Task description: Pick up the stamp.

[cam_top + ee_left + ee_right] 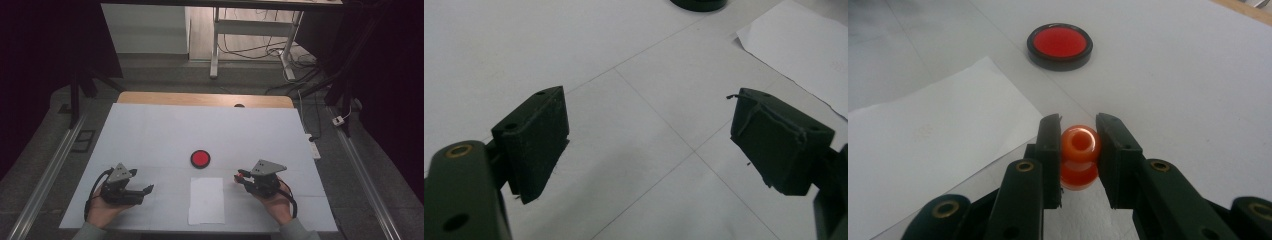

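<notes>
Orange beads (1079, 156) sit pinched in the right gripper (1079, 165) jaws, red dish (1060, 45) straight ahead toward the frame's top; left gripper (649, 145) jaws gape empty.

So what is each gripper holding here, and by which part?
The right gripper clamps a glossy orange bead-like piece with a hole by its two opposite sides. The left gripper stands open and holds nothing.
</notes>
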A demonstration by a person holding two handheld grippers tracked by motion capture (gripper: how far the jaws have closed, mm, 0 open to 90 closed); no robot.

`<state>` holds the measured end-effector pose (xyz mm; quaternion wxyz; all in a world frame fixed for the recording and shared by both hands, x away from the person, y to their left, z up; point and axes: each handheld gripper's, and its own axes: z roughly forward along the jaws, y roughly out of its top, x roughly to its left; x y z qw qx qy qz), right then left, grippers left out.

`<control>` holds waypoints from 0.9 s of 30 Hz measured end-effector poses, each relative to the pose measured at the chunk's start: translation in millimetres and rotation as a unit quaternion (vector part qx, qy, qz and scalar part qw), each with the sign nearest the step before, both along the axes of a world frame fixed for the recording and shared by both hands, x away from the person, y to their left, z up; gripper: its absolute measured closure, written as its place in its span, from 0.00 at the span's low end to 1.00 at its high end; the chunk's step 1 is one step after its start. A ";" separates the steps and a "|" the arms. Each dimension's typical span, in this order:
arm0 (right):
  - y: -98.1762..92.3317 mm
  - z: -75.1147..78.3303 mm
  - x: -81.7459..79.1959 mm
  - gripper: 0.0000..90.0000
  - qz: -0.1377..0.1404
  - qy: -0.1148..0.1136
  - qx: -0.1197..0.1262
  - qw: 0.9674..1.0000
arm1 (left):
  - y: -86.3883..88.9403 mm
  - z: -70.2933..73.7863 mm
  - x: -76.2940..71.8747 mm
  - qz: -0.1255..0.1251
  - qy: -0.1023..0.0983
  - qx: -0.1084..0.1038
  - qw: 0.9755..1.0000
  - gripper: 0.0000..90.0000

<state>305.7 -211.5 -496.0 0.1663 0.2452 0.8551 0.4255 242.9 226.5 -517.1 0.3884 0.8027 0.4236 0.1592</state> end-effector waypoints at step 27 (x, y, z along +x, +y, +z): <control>-8.9 18.1 -0.6 0.80 -0.020 -0.014 0.078 0.997 | -0.9 -0.7 0.6 0.000 0.001 0.006 1.000 0.18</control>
